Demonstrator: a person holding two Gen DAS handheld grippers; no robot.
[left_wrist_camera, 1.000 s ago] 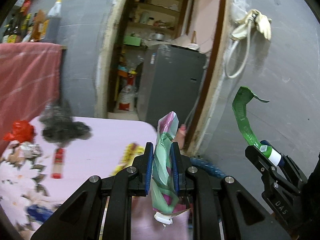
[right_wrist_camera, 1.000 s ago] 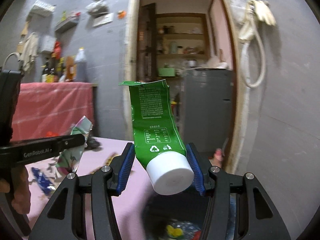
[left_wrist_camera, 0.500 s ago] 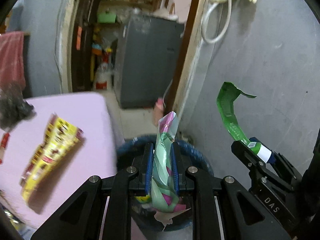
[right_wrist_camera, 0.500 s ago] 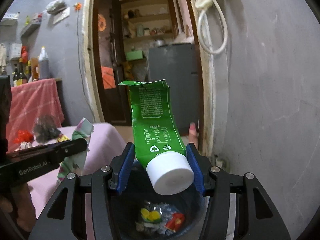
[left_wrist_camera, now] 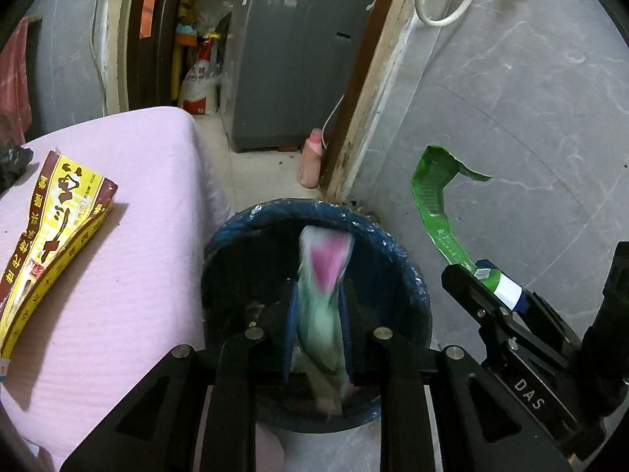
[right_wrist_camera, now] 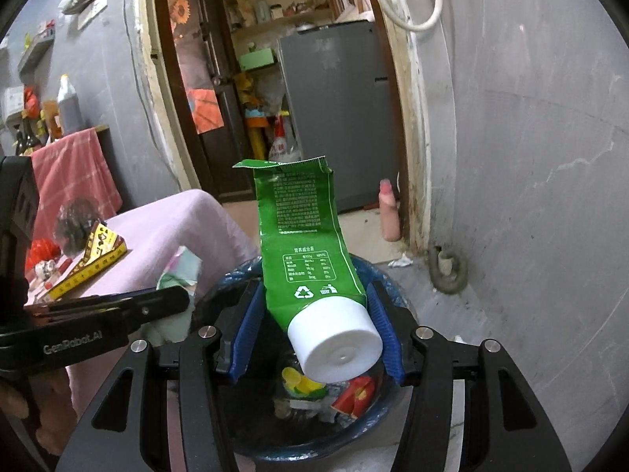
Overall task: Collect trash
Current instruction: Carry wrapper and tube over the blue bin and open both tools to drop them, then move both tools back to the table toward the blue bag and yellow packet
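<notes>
My left gripper (left_wrist_camera: pixel 316 328) is over the dark blue trash bin (left_wrist_camera: pixel 409 271). A pink and pale green wrapper (left_wrist_camera: pixel 320 306) sits between its blue pads and is blurred, so I cannot tell whether it is gripped or slipping out. My right gripper (right_wrist_camera: pixel 318 330) is shut on a flattened green tube with a white cap (right_wrist_camera: pixel 306 244), held above the bin (right_wrist_camera: pixel 377 432), which holds several scraps. The right gripper also shows in the left wrist view (left_wrist_camera: pixel 487 291), right of the bin. The left gripper shows in the right wrist view (right_wrist_camera: pixel 118 310).
A table with a pink cloth (left_wrist_camera: pixel 129 236) stands left of the bin, with a yellow and maroon packet (left_wrist_camera: pixel 51 244) on it. A grey wall (left_wrist_camera: pixel 530 118) is to the right. A doorway with a grey fridge (left_wrist_camera: pixel 298 59) is behind the bin.
Both grippers have moved right from the table and tilted down over the bin. The left pads look a little wider apart and the wrapper is now blurred.
</notes>
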